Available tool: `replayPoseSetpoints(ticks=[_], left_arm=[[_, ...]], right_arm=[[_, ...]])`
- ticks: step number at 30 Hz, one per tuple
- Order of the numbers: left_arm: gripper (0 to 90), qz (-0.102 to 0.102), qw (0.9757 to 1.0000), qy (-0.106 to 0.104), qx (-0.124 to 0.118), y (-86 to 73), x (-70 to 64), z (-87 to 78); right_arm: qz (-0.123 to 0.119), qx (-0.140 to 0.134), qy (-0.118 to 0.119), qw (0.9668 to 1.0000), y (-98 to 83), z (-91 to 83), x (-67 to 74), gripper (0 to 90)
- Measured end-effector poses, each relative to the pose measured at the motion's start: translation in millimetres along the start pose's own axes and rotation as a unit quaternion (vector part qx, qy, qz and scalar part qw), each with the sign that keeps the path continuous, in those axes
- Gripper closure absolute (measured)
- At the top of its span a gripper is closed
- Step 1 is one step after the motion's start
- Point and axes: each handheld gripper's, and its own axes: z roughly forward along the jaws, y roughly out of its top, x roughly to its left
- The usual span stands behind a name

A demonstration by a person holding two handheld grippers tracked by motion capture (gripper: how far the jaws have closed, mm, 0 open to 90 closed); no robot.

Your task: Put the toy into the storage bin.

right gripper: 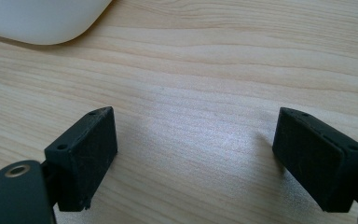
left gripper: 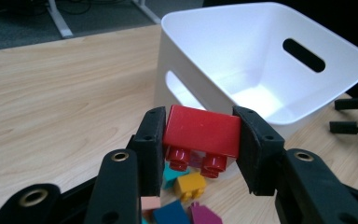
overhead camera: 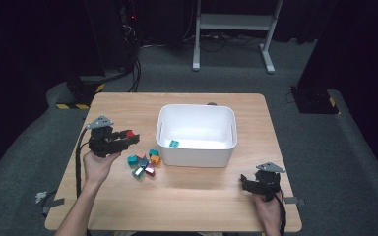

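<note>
- Transfer step under way, by the look of it: the left gripper point(overhead camera: 128, 136) has its jaws clamped on the two sides of a red brick point(left gripper: 202, 129), carried clear of the table, studs pointing down.
- Red brick sits left of the white bin point(overhead camera: 197, 155), just short of its near wall and above the loose brick pile point(overhead camera: 144, 162) lying against that wall.
- One teal brick point(overhead camera: 174, 143) already rests on the bin floor.
- Right gripper point(overhead camera: 250, 183), near the bin's front right corner, has its jaws spread wide over bare table point(right gripper: 205, 70), holding nothing.
- Next move likely calls for carrying the brick over the bin rim, then opening the jaws well inside the walls.
</note>
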Motion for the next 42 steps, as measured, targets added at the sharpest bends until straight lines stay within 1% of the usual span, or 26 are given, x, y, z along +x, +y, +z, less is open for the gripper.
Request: replayPoseSetpoints(ticks=[5, 8, 11, 13, 17, 18, 21, 22, 23, 24, 26, 28, 29, 30, 31, 32, 35, 37, 39, 42], left_arm=[[56.4, 0.003, 0.9999, -0.009, 0.0, 7.8, -5.3, 6.3], [56.3, 0.012, 0.9998, -0.016, 0.007, 14.4, -10.2, 15.4], [56.3, 0.015, 0.9997, -0.019, 0.009, 17.9, -12.9, 19.0], [56.4, 0.018, 0.9994, -0.027, 0.011, 23.4, -17.0, 23.7], [56.4, 0.026, 0.9992, -0.029, 0.01, 29.3, -22.2, 28.6], [56.4, 0.03, 0.9989, -0.034, 0.01, 33.5, -25.5, 32.5], [56.4, 0.035, 0.9986, -0.037, 0.013, 37.5, -28.6, 37.3], [56.4, 0.04, 0.9983, -0.04, 0.015, 41.0, -31.6, 42.5], [56.4, 0.04, 0.9983, -0.04, 0.015, 41.0, -31.6, 42.5], [56.4, 0.041, 0.9982, -0.042, 0.016, 43.9, -34.9, 47.8], [56.3, 0.043, 0.998, -0.044, 0.017, 45.7, -36.6, 51.1], [56.3, 0.039, 0.9976, -0.055, 0.014, 48.9, -39.0, 58.0], [56.3, 0.039, 0.9976, -0.055, 0.014, 48.9, -39.0, 58.0], [56.2, 0.039, 0.9975, -0.058, 0.014, 50.7, -41.0, 63.1], [56.3, 0.039, 0.9975, -0.058, 0.014, 50.7, -41.0, 63.1], [56.3, 0.044, 0.9973, -0.056, 0.019, 52.1, -43.0, 68.2], [56.2, 0.05, 0.9969, -0.054, 0.028, 52.9, -45.6, 75.7], [56.2, 0.051, 0.9967, -0.053, 0.034, 52.0, -47.3, 83.3], [56.1, 0.052, 0.9965, -0.053, 0.037, 51.5, -47.9, 85.7], [55.7, 0.061, 0.9958, -0.046, 0.051, 49.9, -49.9, 94.8]], right_arm=[[0.0, 0.0, 0.0, 1.0, 0.0, 0.0, 0.0, 13.4], [0.001, 0.0, 0.0, 1.0, 0.0, 0.0, 0.1, 13.4], [0.001, 0.0, 0.0, 1.0, 0.0, -0.1, 0.1, 13.5], [0.0, 0.0, 0.0, 1.0, 0.0, 0.0, 0.0, 13.4], [0.0, 0.0, 0.0, 1.0, 0.0, 0.0, 0.0, 13.4], [0.0, 0.0, 0.0, 1.0, 0.0, 0.0, 0.0, 13.4], [0.0, 0.0, 0.0, 1.0, 0.0, 0.0, 0.0, 13.4], [0.0, 0.0, 0.0, 1.0, 0.0, 0.0, 0.0, 13.4], [0.0, 0.0, 0.0, 1.0, 0.0, 0.0, 0.0, 13.4], [0.0, 0.0, 0.0, 1.0, 0.0, 0.0, 0.0, 13.4], [0.0, 0.0, 0.0, 1.0, 0.0, 0.0, 0.0, 13.4], [0.0, 0.0, 0.0, 1.0, 0.0, 0.0, 0.0, 13.4], [0.0, 0.0, 0.0, 1.0, 0.0, 0.0, 0.0, 13.4], [0.0, 0.0, 0.0, 1.0, 0.0, 0.0, 0.0, 13.4], [0.0, 0.0, 0.0, 1.0, 0.0, 0.0, 0.0, 13.4], [0.0, 0.0, 0.0, 1.0, 0.0, 0.0, 0.0, 13.4], [0.0, 0.0, 0.0, 1.0, 0.0, 0.0, 0.0, 13.4], [0.0, 0.0, 0.0, 1.0, 0.0, 0.0, 0.0, 13.4], [0.0, 0.0, 0.0, 1.0, 0.0, 0.0, 0.0, 13.4], [0.0, 0.0, 0.0, 1.0, 0.0, 0.0, -0.1, 13.4]])
